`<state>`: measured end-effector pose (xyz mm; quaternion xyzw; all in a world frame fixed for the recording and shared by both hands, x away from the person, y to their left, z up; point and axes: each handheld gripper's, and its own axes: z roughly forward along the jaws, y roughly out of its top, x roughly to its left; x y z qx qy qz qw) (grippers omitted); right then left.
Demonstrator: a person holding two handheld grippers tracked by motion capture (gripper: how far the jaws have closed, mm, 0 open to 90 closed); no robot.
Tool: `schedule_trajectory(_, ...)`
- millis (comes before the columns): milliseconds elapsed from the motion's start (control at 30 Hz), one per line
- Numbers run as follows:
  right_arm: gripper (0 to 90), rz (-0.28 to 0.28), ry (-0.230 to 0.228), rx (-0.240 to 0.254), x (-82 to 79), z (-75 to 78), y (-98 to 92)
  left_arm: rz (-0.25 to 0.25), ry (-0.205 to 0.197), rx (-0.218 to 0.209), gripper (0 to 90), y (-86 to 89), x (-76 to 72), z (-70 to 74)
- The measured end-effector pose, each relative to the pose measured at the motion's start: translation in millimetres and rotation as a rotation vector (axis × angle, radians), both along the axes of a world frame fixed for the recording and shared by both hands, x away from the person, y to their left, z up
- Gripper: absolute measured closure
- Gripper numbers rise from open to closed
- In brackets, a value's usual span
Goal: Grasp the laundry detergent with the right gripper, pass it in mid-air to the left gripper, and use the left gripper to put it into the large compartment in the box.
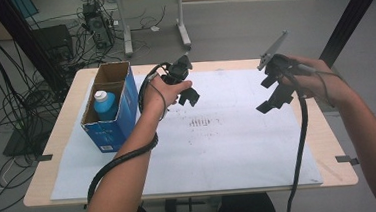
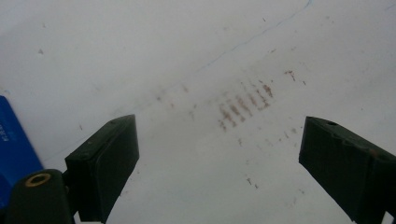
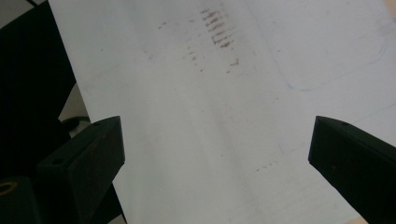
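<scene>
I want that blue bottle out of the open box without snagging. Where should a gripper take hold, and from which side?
Probably the white cap, from straight above: the blue bottle stands upright inside the box, whose walls block its sides. The open left gripper is nearest.

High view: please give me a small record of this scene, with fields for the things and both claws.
table cover: white sheet with brown marks in the middle
box: blue, open top, at the sheet's left edge
bottle: blue, white cap, upright inside the box
left claw: open, empty, above the sheet
right claw: open, empty, above the sheet
</scene>
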<state>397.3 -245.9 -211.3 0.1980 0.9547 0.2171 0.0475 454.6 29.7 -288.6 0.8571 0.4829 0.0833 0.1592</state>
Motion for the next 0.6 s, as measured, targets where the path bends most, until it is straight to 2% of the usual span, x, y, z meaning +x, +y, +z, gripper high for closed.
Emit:
schedule_trajectory(33,3.1,-0.003,0.004,0.003,0.0,2.5,0.3,-0.001,0.001,-0.005,12.5,-0.8,0.8,-2.6)
schedule_trajectory(133,3.1,-0.007,-0.002,0.007,-0.4,10.0,0.7,-0.003,0.005,0.018,12.8,-2.5,3.7,-11.5)
schedule_trajectory(333,3.0,-0.017,-0.009,0.013,-1.7,24.4,-3.4,0.006,0.028,-0.004,13.0,-3.3,8.4,-25.0)
schedule_trajectory(600,2.9,-0.022,-0.026,0.012,-2.9,39.6,-4.9,-0.013,0.026,-0.012,13.1,-14.4,9.8,-40.2)
